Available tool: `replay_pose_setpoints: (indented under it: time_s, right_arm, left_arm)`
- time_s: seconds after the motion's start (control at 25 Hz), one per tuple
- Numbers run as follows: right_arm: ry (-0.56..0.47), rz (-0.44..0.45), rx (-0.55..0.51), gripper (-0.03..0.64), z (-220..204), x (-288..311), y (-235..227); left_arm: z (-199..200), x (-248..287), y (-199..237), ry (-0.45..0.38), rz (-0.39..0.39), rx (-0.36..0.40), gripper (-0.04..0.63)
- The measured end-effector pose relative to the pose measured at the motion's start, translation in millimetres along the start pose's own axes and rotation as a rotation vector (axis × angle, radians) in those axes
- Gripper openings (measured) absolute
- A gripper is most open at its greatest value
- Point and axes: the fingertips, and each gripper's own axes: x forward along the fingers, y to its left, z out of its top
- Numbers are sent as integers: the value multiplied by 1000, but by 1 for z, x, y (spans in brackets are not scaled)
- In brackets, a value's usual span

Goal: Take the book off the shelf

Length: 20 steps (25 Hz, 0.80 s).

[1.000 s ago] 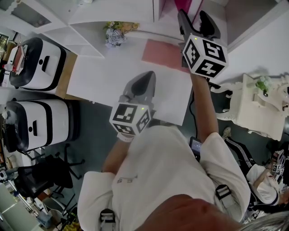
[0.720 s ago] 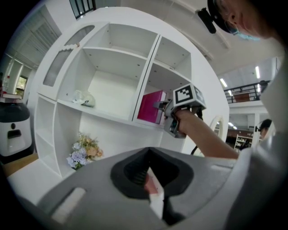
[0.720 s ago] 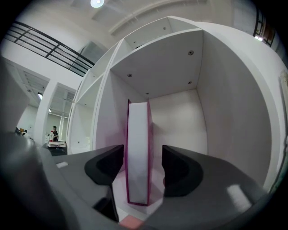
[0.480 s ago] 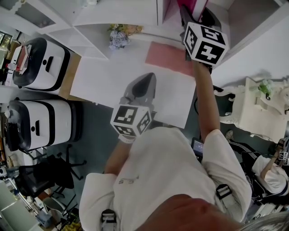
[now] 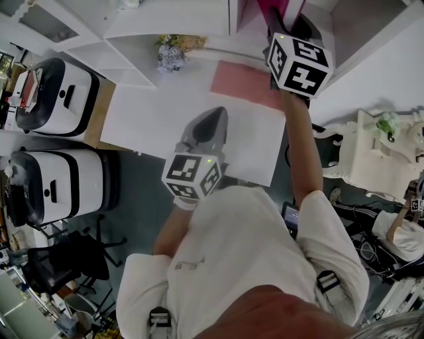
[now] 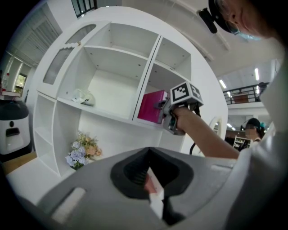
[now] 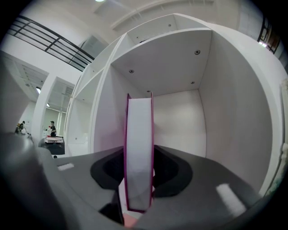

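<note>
A magenta-covered book (image 7: pixel 138 148) stands upright in the right-hand compartment of the white shelf unit (image 6: pixel 112 58). My right gripper (image 7: pixel 137 188) reaches into that compartment, and its jaws have just been closing, with the book's page edge between them and the pads against its covers. The left gripper view shows the same book (image 6: pixel 152 106) with the right gripper (image 6: pixel 164 108) at its near edge. In the head view the book (image 5: pixel 268 8) shows only as a magenta sliver past the right gripper (image 5: pixel 286 23). My left gripper (image 5: pixel 211 120) hovers shut over the white table (image 5: pixel 152 119), holding nothing.
A pink mat (image 5: pixel 242 81) lies on the table below the shelf. A flower bunch (image 5: pixel 171 51) sits at the shelf's foot. Two white machines (image 5: pixel 59 93) stand left. An ornate white side table (image 5: pixel 377 159) and a seated person (image 5: pixel 397 232) are right.
My right gripper has pushed a little further into the shelf compartment, toward the book. The left gripper has stayed where it was.
</note>
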Motion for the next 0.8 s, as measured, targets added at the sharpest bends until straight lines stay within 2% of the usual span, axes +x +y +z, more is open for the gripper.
replay_pose_setpoints:
  time_s: [0.8]
  right_arm:
    - [-38, -1, 14, 143, -1, -77, 16]
  left_arm:
    - [-21, -40, -12, 16, -42, -18, 0]
